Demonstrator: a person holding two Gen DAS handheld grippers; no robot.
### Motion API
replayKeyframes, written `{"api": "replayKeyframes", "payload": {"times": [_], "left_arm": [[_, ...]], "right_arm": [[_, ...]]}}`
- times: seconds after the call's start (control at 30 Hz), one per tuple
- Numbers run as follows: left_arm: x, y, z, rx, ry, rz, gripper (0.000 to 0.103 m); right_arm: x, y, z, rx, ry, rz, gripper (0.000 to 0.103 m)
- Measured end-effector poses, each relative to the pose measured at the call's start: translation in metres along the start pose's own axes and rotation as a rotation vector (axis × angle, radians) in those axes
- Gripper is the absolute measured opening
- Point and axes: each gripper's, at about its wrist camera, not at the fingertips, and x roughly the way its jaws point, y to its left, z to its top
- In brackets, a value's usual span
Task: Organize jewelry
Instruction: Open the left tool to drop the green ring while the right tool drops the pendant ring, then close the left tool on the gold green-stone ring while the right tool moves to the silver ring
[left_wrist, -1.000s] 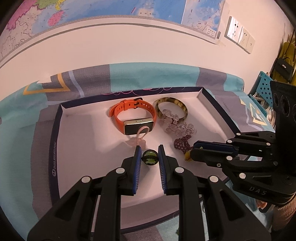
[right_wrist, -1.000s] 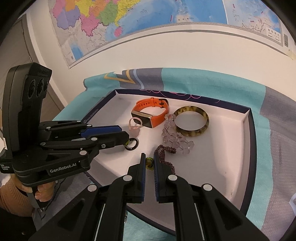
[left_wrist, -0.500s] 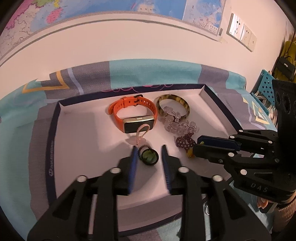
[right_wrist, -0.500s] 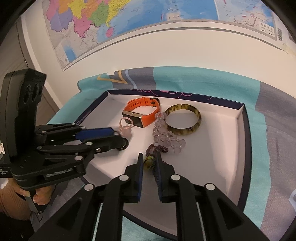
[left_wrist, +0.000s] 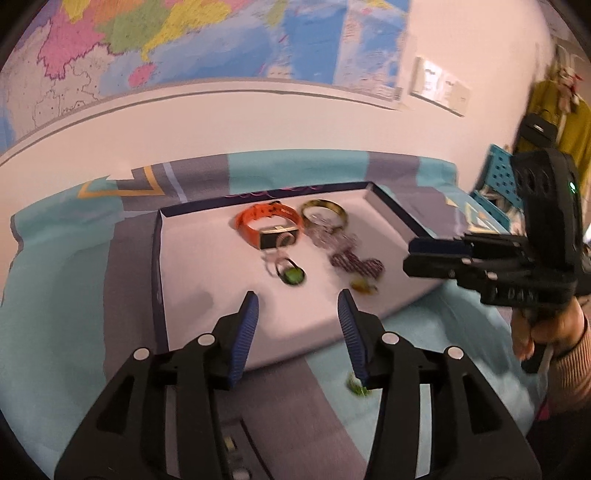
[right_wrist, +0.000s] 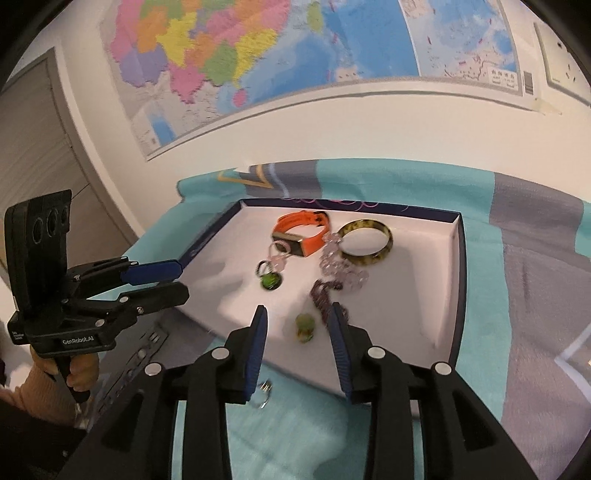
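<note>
Two hand-held grippers, left (left_wrist: 297, 314) and right (right_wrist: 298, 326), jaws just opened, apart and empty. Green ring (left_wrist: 293, 275) and small charm (right_wrist: 304, 326) lying released inside white tray (right_wrist: 448, 295), beside orange band (right_wrist: 301, 234).

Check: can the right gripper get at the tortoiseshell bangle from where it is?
Probably yes. The right gripper has open, empty jaws, and the bangle lies uncovered at the tray's far end. The clear bead bracelet touches its near-left rim, so approach from the right.
</note>
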Motion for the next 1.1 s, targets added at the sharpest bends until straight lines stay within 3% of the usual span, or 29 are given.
{"api": "replayKeyframes", "payload": {"times": [0.23,0.43,0.6,0.87,1.1], "left_arm": [[-0.017,-0.021,-0.032,0.081,0.015,-0.045,0.047],[-0.003,-0.034,-0.051,0.124,0.079,-0.051,0.047],[0.010,-0.042,-0.057,0.142,0.118,-0.051,0.046],[0.028,-0.046,-0.055,0.138,0.158,-0.051,0.037],[0.032,-0.046,-0.054,0.129,0.164,-0.032,0.018]], "right_arm": [[-0.011,0.026,-0.029,-0.080,0.046,0.026,0.034],[0.004,0.028,-0.052,-0.062,0.114,0.022,0.034],[0.007,0.025,-0.055,-0.037,0.113,0.016,0.038],[0.010,0.022,-0.059,-0.017,0.118,0.025,0.044],[0.016,0.022,-0.058,-0.005,0.121,0.038,0.045]]}}
